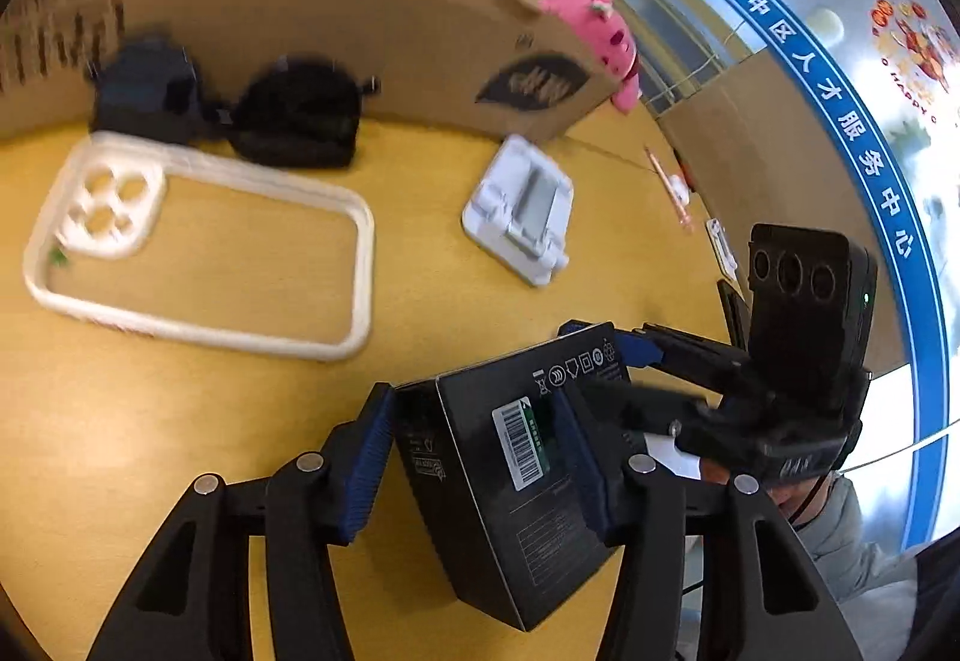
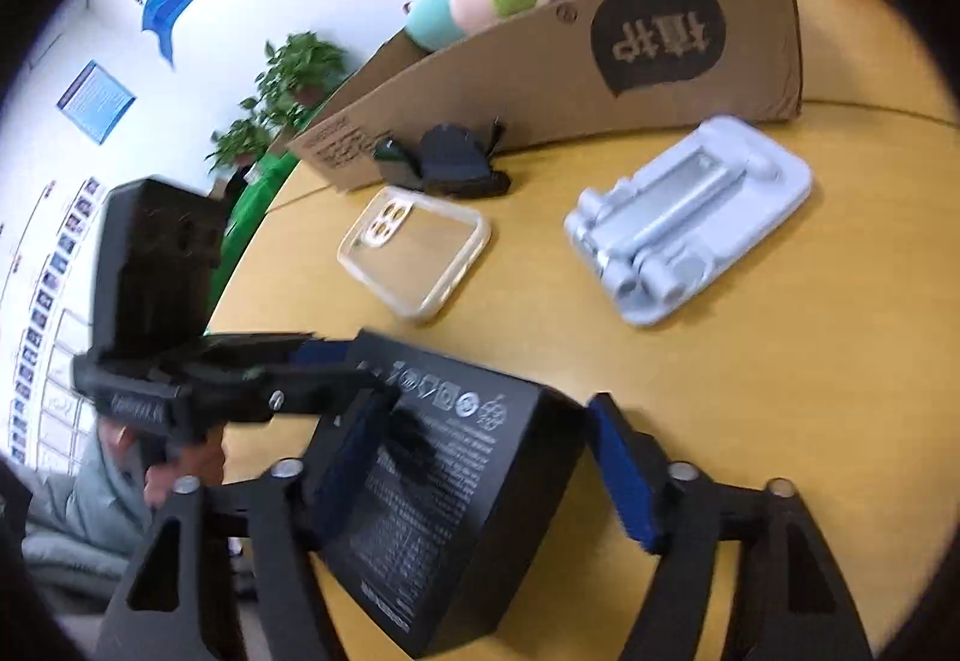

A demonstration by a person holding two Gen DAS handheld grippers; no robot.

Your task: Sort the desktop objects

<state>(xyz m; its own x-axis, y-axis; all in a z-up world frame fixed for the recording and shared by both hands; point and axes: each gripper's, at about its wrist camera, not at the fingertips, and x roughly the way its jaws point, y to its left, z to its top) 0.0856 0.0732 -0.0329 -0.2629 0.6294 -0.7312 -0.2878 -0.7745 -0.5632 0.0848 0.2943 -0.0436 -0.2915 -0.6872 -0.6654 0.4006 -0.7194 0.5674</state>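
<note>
A black retail box (image 1: 498,511) with a barcode sticker sits tilted over the yellow table (image 1: 180,421). My left gripper (image 1: 474,460) is shut on it, blue pads pressing its two sides. In the right wrist view the same box (image 2: 444,493) lies between the pads of my right gripper (image 2: 489,469); the left pad overlaps it, and a thin strip of table shows between the right pad and the box edge. The right gripper (image 1: 600,340) straddles the box's far end. The left gripper (image 2: 360,370) reaches in from the left.
On the table lie a clear phone case (image 1: 360,265) (image 2: 474,247), a white folding phone stand (image 1: 516,211) (image 2: 690,235) and a black object (image 1: 294,115) (image 2: 456,163) against a cardboard box (image 1: 360,19) (image 2: 540,67). Plush toys (image 1: 606,43) (image 2: 468,7) sit at the box.
</note>
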